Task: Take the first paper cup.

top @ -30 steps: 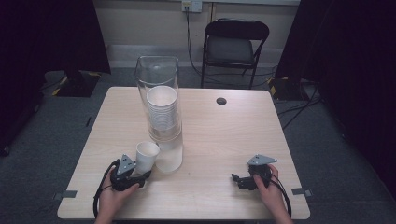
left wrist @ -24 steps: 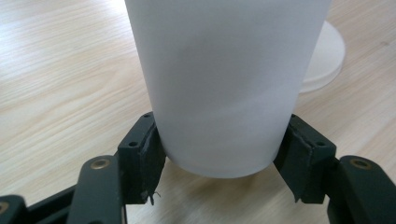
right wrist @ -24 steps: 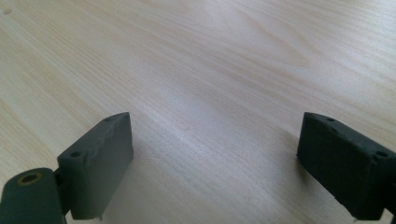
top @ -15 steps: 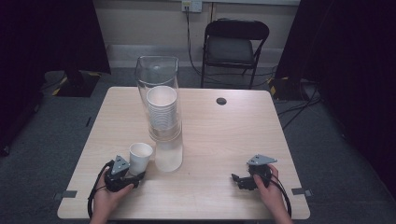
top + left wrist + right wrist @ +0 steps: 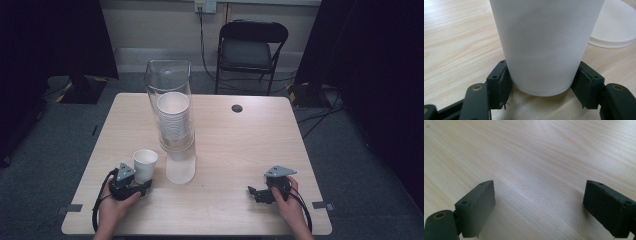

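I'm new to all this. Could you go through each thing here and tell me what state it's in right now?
Left hand-held gripper: shut on the single paper cup, near its base.
Single paper cup: upright on the table, empty as far as visible.
Right hand-held gripper: open, holding nothing, low over the table.
Clear container: upright, open-topped, holding a stack of paper cups.
Folding chair: unfolded, unoccupied.
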The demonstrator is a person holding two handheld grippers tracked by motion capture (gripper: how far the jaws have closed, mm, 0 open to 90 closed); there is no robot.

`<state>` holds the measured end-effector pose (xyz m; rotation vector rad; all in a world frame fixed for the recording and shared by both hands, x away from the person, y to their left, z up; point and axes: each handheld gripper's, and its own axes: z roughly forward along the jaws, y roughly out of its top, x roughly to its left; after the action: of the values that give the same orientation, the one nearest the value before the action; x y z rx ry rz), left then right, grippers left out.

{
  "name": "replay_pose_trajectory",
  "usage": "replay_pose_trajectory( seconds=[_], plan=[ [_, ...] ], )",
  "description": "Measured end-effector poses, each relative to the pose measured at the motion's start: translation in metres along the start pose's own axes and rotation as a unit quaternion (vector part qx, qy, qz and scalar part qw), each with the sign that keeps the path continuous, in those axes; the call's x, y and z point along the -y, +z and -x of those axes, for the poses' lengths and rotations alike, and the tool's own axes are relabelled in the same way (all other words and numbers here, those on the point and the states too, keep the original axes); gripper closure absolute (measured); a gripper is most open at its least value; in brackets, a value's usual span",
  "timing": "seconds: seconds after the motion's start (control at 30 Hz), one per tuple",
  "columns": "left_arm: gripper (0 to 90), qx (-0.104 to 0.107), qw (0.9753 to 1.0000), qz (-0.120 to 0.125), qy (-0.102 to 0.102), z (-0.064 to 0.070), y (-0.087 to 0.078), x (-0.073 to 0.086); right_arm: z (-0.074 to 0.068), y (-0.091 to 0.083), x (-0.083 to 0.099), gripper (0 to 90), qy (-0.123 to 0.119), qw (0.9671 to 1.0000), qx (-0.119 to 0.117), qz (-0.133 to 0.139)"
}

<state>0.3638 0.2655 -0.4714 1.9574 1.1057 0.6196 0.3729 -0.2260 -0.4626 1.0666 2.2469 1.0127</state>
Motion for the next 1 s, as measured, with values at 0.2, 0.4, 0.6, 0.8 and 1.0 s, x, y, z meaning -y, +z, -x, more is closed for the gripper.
replay_pose_trajectory(
  seconds=[0.2,0.4,0.6,0.8,1.0],
  plan=[
    [36.9,0.002,1.0,0.0,0.001,0.0,0.0,0.001,0.0,0.0,0.0,9.9,0.0,1.0,0.0,0.0],
    [37.1,0.016,0.9998,0.008,0.004,0.002,-0.004,0.003,-0.013,-0.008,-0.007,13.6,-0.051,0.9977,0.033,0.03],
    [37.1,0.042,0.9972,0.056,0.025,0.017,-0.015,-0.001,-0.052,-0.018,-0.042,20.3,-0.05,0.9958,-0.036,0.067],
    [37.0,0.087,0.9918,0.065,0.068,0.056,-0.016,-0.006,-0.089,-0.022,-0.079,31.9,-0.036,0.9916,-0.105,0.068],
    [36.9,0.132,0.9831,0.069,0.106,0.098,-0.007,-0.013,-0.099,-0.029,-0.11,45.0,-0.022,0.9866,-0.153,0.053]
  ],
)
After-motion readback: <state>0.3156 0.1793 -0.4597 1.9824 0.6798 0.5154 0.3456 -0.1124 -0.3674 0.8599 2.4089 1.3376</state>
